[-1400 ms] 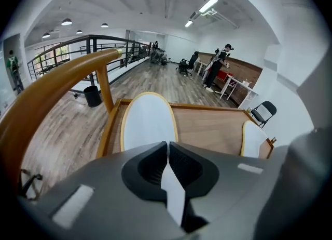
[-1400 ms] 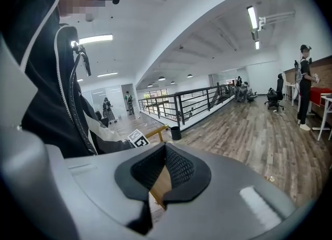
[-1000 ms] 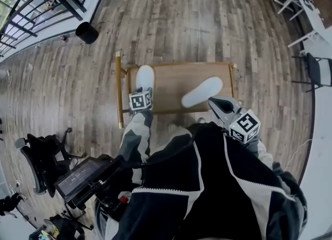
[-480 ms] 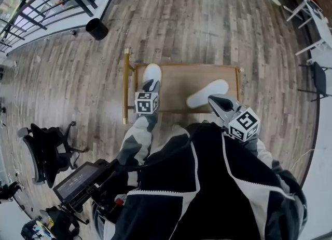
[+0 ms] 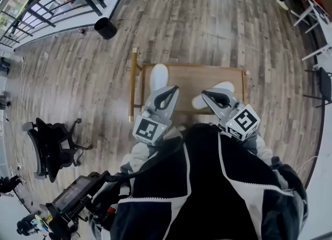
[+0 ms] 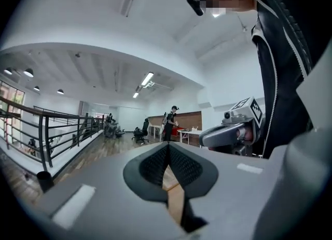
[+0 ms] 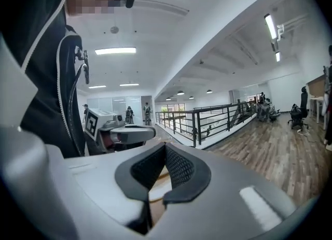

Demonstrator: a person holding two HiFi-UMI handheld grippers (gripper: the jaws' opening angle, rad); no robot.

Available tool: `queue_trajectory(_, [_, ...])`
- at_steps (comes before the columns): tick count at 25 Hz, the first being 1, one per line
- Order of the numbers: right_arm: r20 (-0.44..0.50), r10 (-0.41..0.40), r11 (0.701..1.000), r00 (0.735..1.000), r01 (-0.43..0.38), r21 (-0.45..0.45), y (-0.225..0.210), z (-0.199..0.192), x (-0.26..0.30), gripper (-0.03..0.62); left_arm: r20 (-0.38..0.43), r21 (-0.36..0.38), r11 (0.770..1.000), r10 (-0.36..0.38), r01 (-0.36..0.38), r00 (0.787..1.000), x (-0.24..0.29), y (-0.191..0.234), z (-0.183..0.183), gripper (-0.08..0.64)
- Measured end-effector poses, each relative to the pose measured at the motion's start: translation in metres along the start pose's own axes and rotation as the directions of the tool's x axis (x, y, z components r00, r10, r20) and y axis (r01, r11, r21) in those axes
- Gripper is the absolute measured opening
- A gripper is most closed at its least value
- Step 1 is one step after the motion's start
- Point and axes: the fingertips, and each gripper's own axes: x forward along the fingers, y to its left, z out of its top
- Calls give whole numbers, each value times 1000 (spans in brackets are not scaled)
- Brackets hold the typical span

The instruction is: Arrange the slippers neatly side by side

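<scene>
Slippers (image 5: 158, 76) lie partly hidden behind left claw (image 5: 174, 90), just closed empty, and right claw (image 5: 206, 94), shut empty.

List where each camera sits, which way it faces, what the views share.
Head view: on the person's head, steeply down at table, left slipper, right slipper; shows jacket, left gripper, right gripper.
Left gripper view: on the left gripper, level over its just-closed, empty jaws toward railing.
Right gripper view: on the right gripper, roughly level over shut, empty jaws toward the railing.
Shared: each gripper view shows the other gripper, jacket and railing.
</scene>
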Motion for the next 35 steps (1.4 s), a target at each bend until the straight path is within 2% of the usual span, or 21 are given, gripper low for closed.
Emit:
queue_trajectory(3, [21, -13, 1000, 1000, 13, -2, 2, 0, 1, 5, 9, -35, 999, 5, -4, 1000, -10, -10, 3, 20])
queue_trajectory(9, [15, 20, 1000, 1000, -20, 23, 4, -9, 5, 5, -4, -118, 993, -19, 18, 1000, -6, -20, -9, 19])
queue_trajectory(14, [26, 34, 999, 999, -35, 10, 1, -14, -10, 5, -13, -104, 994, -28, 26, 1000, 4, -38, -11, 18])
queue_trajectory(17, [11, 23, 999, 1000, -24, 36, -6, -18, -20, 5, -18, -104, 994, -30, 28, 999, 11, -46, -10, 18])
queue_trajectory(22, [-73, -69, 994, 995, 75, 83, -34, -47, -22, 6, -12, -97, 995, -41, 39, 999, 11, -43, -1, 18])
queue_trajectory(23, [-111, -91, 991, 990, 102, 90, -39, -60, -24, 32, -16, -103, 994, -46, 44, 999, 11, -45, -2, 18])
queue_trajectory(24, [-153, -108, 987, 982, 124, 104, -44, -76, -27, 114, -19, -108, 993, -52, 49, 998, 12, -47, -3, 18])
queue_trajectory(25, [-195, -122, 981, 973, 148, 123, -49, -93, -30, 143, -23, -111, 992, -57, 55, 998, 13, -49, -4, 18])
queue_trajectory(30, [-370, -198, 924, 908, 299, 238, -79, -172, -47, 172, -28, -116, 990, -87, 83, 996, 19, -59, -6, 18])
queue_trajectory(35, [-517, -218, 865, 828, 409, 291, -100, -237, -56, 194, -35, -112, 989, -102, 97, 994, 20, -64, -7, 18])
